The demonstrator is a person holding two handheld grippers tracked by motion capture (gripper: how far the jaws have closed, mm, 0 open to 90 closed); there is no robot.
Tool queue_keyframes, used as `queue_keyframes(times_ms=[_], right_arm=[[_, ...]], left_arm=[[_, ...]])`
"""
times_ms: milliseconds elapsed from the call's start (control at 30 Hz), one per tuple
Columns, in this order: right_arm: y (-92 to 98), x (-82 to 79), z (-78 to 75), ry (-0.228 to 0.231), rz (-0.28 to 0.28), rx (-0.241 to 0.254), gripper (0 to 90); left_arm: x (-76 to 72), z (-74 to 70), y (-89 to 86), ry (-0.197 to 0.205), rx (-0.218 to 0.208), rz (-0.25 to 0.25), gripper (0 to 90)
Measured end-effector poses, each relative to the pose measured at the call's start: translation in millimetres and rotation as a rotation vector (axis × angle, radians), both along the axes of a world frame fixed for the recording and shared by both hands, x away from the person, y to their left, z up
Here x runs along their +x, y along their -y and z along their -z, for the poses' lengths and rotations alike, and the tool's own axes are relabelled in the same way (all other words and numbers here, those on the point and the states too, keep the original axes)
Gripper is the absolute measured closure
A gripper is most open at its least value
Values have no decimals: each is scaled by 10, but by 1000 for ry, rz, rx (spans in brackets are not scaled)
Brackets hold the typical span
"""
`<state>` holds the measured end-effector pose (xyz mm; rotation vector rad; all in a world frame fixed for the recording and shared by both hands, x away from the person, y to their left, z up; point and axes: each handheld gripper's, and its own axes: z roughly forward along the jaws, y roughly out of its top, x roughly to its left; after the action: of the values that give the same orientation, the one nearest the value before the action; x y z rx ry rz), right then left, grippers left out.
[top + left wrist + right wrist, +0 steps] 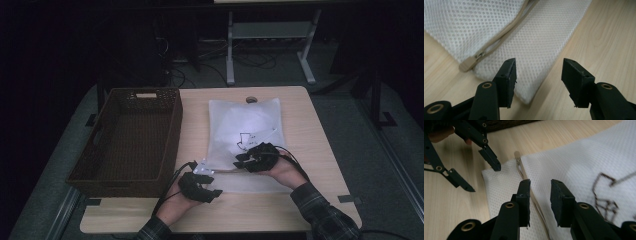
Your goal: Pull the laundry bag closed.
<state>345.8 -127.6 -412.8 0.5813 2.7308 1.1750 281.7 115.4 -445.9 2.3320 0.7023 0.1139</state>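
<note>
Mesh bag corner lies between my left gripper jaws, open, untouched; right gripper jaws straddle its zipper, gripping nothing.

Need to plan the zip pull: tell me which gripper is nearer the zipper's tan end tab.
Left. The left gripper hovers open just beside the zipper tab at the mesh bag's corner; the right gripper sits farther along the zipper.

One mesh bag, one basket
</note>
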Motion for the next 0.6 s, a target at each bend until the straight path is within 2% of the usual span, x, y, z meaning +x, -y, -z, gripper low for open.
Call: queue_keyframes(times_ms=[200, 600], right_arm=[[-217, 32, 21, -9, -34, 13, 684], [-829, 184, 157, -54, -84, -3, 692]], left_arm=[[-74, -4, -114, -5, -12, -24, 440], [-192, -2, -261, -10, -2, -38, 432]])
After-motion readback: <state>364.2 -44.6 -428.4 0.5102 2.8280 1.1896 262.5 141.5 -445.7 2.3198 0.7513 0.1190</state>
